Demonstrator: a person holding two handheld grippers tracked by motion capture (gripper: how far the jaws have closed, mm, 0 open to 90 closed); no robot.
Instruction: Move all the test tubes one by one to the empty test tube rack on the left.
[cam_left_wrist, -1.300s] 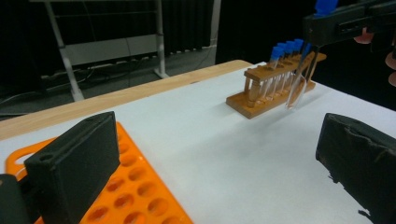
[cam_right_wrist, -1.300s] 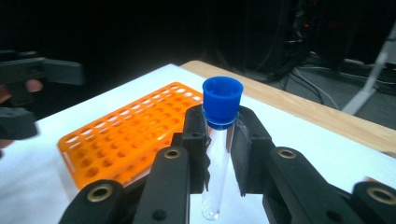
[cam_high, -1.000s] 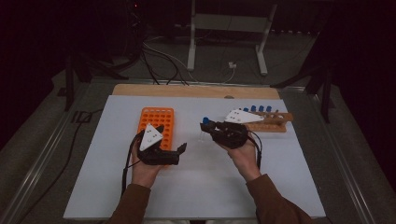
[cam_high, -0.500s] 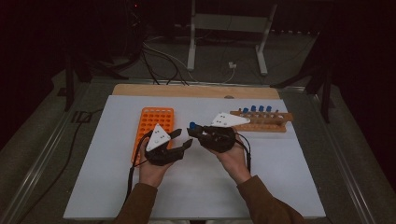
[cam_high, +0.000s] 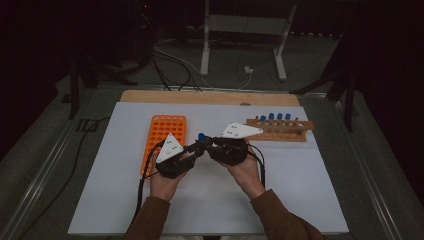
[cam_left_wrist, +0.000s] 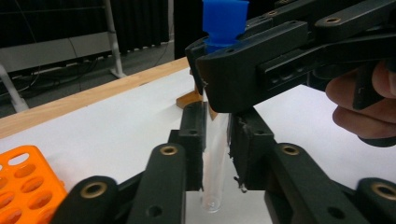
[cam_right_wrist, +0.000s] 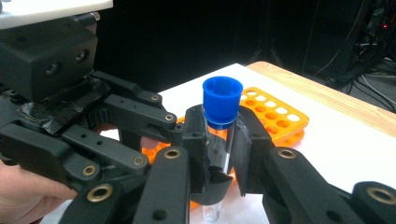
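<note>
Tube, clear w/ blue cap, looks light, slick & brittle: both L gripper & R gripper clamp its wall, L jaws just closed; best grip mid-wall, gently.

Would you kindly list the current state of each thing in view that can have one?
test tube: upright, blue cap on, gripped by both grippers.
left gripper: jaws just closed onto the tube's lower part.
right gripper: shut on the tube below its cap.
orange rack: holes empty.
wooden rack: holds blue-capped tubes.
</note>
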